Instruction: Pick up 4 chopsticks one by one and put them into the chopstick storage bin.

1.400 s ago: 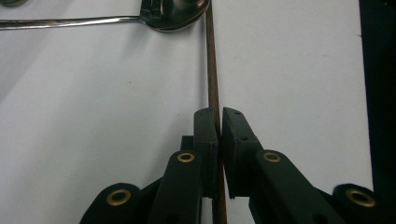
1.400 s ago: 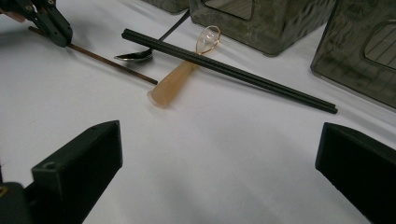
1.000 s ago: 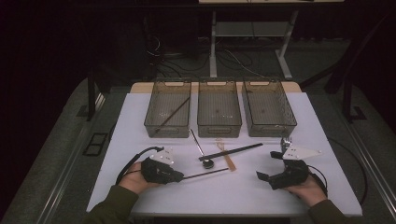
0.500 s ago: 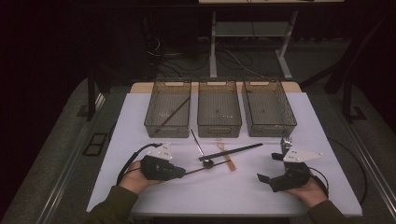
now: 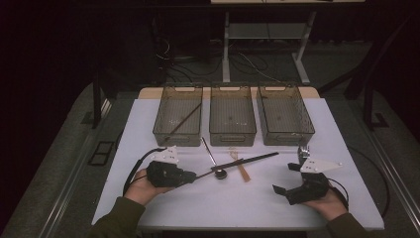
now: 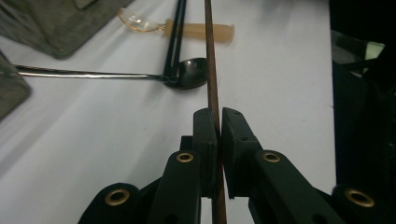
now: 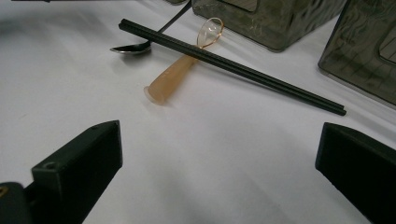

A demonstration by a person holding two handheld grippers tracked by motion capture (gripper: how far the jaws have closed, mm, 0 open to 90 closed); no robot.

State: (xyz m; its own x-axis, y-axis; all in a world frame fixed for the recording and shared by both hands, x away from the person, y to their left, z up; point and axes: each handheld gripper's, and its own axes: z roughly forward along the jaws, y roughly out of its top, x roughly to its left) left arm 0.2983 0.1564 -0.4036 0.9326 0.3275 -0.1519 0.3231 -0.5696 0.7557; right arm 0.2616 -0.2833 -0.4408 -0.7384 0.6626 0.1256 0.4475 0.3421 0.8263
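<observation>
My left gripper is clenched on a thin brown stick; the left gripper view cuts off its far end at the top edge and its near end below the jaws, so I cannot tell its full length; from the high view it lies low over the white table, running from the gripper toward the metal spoon. The spoon's handle passes out of that view at the left. A pair of black chopsticks crosses a small translucent amber spoon; its bowl is hard to make out against the cloth. My right gripper stands released, jaws wide apart, with bare table between them and the amber spoon's handle just ahead. Three grey bins line the far side; the left bin holds one dark stick, and the others' contents are too dim to read. There is open white surface in front of both hands; the right hand sits near the table's near edge.
</observation>
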